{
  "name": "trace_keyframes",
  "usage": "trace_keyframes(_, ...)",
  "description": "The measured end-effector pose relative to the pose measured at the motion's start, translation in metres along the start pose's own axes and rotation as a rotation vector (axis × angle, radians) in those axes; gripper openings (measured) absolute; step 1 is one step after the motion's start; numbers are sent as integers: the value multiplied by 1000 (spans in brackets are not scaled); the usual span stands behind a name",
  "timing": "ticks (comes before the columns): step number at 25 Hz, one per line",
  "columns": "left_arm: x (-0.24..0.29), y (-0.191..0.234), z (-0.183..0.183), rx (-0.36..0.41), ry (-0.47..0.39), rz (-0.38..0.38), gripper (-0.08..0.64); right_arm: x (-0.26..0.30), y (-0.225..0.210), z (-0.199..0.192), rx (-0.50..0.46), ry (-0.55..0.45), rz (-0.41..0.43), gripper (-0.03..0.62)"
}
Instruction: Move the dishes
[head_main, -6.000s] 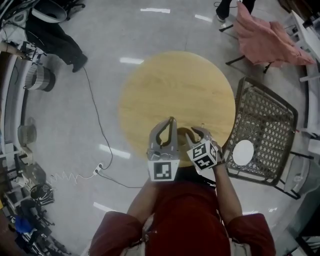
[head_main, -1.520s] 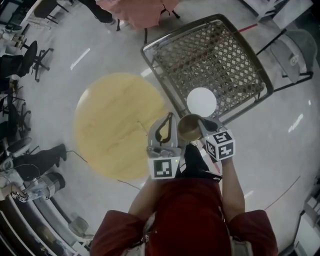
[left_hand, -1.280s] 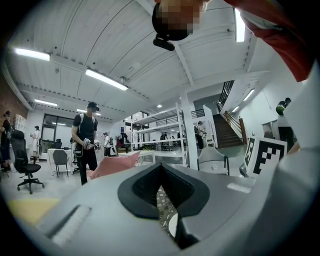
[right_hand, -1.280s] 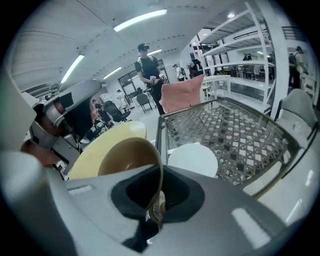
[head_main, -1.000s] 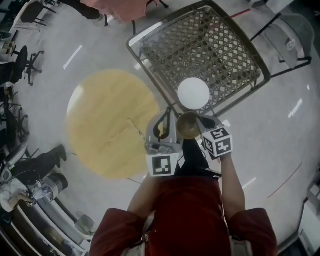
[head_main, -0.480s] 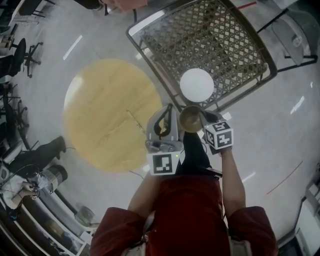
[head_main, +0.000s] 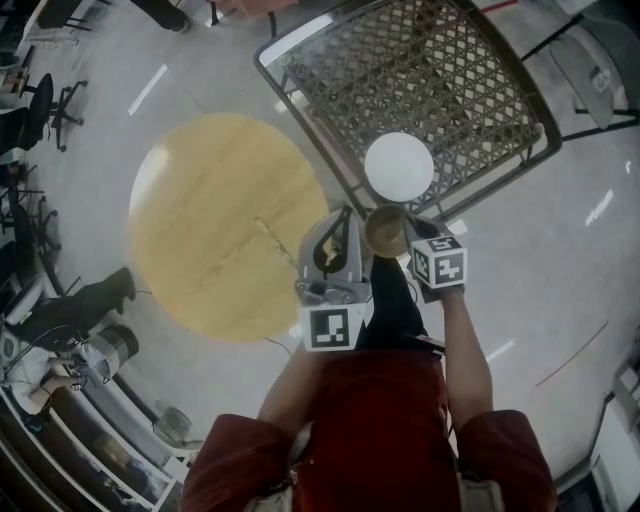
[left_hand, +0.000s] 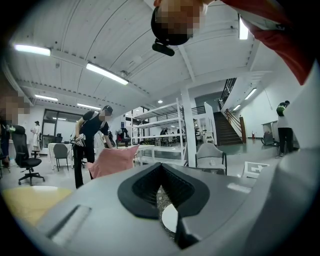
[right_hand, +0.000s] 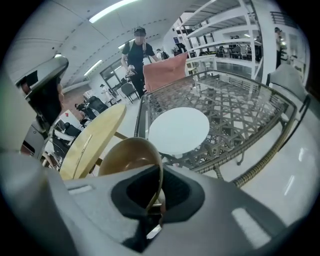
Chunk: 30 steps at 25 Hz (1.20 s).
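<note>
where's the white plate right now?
Head view, right of centre: the white plate lies on the woven lattice surface near its closest edge, just beyond the brown bowl held in the right gripper.

The bowl (head_main: 385, 230) in the right gripper (head_main: 403, 228) is golden-brown. Just beyond it, the plate (head_main: 399, 166) is plain white on a grey-brown lattice table (head_main: 430, 70) of open diamonds. Left of the left gripper (head_main: 340, 215), the round table (head_main: 225, 225) is pale yellow wood. Both grippers are grey with black pads (right_hand: 129, 192) (their cubes (head_main: 438, 266) carry black-and-white squares).

Lab hall: shelving racks (left_hand: 165, 122), office chairs (left_hand: 23, 156)
</note>
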<state>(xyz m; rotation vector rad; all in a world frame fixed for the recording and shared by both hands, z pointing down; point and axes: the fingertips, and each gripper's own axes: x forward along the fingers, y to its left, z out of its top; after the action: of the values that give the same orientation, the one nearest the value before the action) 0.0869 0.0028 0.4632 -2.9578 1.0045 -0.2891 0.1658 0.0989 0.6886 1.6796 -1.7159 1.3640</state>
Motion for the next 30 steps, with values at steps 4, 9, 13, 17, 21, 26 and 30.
trace_keyframes(4,0,0,3,3,-7,-4,8,1,-4,-4,12,8,-19,12)
trace_keyframes(9,0,-2,4,8,-4,-9,8,2,-9,-5,62,-3,-22,12)
trace_keyframes(13,-1,-2,2,-8,-3,-5,8,3,-12,-4,107,-22,-39,12)
trace_keyframes(17,-1,-3,2,6,3,-15,8,3,-16,-1,116,-40,-73,27)
trace_keyframes(21,-2,-2,1,-5,-5,-6,8,5,-19,-4,117,-37,-81,77)
trace_keyframes(26,-3,-1,3,0,-9,-4,8,2,-20,-1,117,-51,-86,91)
trace_keyframes(30,-2,2,9,-21,-32,11,8,-4,-20,6,114,-77,-90,99)
